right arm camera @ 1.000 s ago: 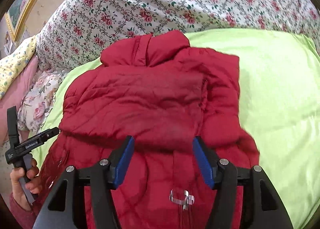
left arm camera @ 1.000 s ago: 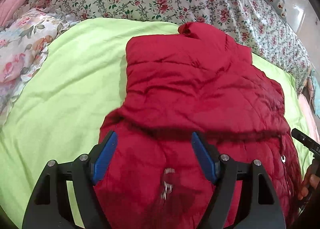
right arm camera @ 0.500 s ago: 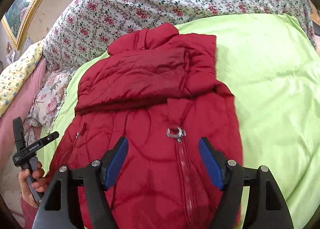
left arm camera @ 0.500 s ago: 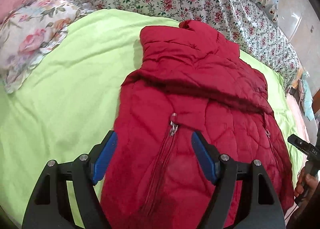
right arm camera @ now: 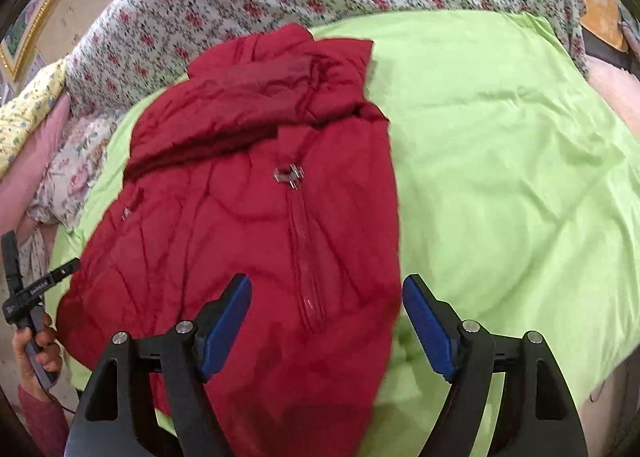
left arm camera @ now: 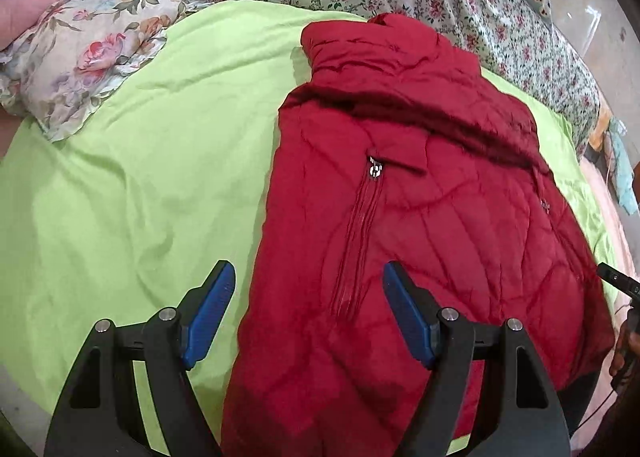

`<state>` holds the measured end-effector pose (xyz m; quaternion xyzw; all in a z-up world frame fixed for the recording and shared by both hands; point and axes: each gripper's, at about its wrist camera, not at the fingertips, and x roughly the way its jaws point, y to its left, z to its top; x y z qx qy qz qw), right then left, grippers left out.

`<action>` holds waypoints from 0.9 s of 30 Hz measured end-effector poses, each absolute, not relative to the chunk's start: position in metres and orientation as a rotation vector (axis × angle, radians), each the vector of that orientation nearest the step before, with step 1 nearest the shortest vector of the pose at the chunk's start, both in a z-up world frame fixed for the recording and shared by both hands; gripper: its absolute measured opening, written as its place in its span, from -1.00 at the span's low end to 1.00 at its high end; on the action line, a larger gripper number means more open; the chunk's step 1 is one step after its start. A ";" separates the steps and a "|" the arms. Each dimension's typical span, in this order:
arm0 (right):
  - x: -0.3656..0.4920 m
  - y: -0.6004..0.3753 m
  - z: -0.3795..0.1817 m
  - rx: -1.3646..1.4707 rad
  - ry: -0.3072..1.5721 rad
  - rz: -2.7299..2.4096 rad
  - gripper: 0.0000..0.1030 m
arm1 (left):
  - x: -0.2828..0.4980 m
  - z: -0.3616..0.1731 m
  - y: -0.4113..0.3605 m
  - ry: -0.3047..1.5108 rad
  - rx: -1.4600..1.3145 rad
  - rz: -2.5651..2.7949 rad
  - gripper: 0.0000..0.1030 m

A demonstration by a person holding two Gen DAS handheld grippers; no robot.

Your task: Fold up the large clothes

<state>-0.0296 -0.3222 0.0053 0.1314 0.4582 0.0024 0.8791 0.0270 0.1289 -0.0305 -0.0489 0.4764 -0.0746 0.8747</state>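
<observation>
With the sleeves apparently laid across the chest of the red quilted puffer jacket [left arm camera: 420,217] on the lime-green bed sheet [left arm camera: 140,177], its hem is judged next to be clamped, below the empty, parted left gripper [left arm camera: 308,317] and opening right gripper [right arm camera: 326,321].

Left gripper [left arm camera: 308,307]: jaws stand wide apart, blue pads [left arm camera: 208,313] bare, nothing pinched, pointing steeply downward. Right gripper [right arm camera: 326,319]: jaws opening, nothing clamped between them, also angled downward. Left hand [right arm camera: 38,345] wraps its handle at the edge of the right wrist view; a red sleeve [right arm camera: 38,413] covers that wrist.
</observation>
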 end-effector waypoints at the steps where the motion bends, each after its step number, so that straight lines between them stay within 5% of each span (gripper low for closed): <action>1: -0.033 -0.322 0.001 0.281 0.975 0.002 0.57 | 0.024 -0.031 0.129 0.998 -0.098 -0.160 0.48; 10: -0.052 -0.304 -0.018 0.239 1.080 0.044 0.55 | 0.006 -0.038 0.132 1.038 -0.084 -0.178 0.48; 13: -0.058 -0.306 -0.017 0.226 1.100 0.072 0.37 | 0.000 -0.043 0.137 1.057 -0.085 -0.172 0.48; 18: -0.070 -0.318 -0.016 0.265 1.116 0.124 -0.31 | -0.008 -0.052 0.147 1.089 -0.113 -0.175 0.48; 27: -0.073 -0.315 -0.015 0.271 1.096 0.165 -0.30 | -0.013 -0.055 0.142 1.101 -0.108 -0.234 0.48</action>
